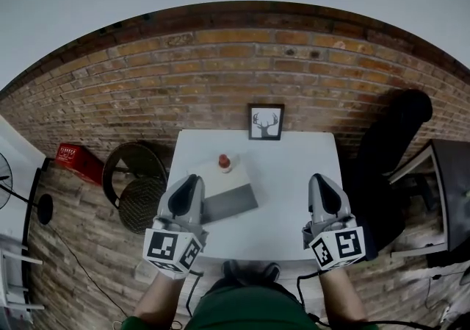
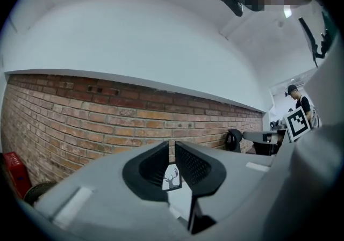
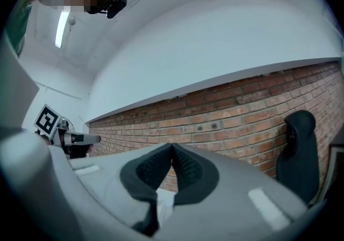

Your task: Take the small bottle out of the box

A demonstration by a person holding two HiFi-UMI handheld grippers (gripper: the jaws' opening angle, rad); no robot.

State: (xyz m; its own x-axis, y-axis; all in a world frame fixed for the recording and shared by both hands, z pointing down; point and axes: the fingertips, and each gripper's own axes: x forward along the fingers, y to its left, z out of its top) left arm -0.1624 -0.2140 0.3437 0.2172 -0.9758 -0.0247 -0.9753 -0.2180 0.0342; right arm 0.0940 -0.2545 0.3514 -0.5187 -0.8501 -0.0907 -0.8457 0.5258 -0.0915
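Note:
The small bottle (image 1: pixel 225 163), pale with a red cap, stands upright at the far end of a flat grey and white box (image 1: pixel 233 201) on the white table (image 1: pixel 294 174). In the head view my left gripper (image 1: pixel 190 181) hovers over the box's near left edge, a short way in front of the bottle. Its jaws are shut with nothing between them, as the left gripper view (image 2: pixel 172 146) also shows. My right gripper (image 1: pixel 320 179) is held above the table's right side, apart from the box. It is shut and empty too (image 3: pixel 171 146). Both gripper views look over the table, so neither shows the bottle.
A framed deer picture (image 1: pixel 265 122) leans at the table's far edge, also seen between the left jaws (image 2: pixel 172 179). A black chair (image 1: pixel 393 134) and a desk (image 1: pixel 444 196) stand to the right. Round wire stools (image 1: pixel 136 181) and a red crate (image 1: pixel 78 162) are at the left.

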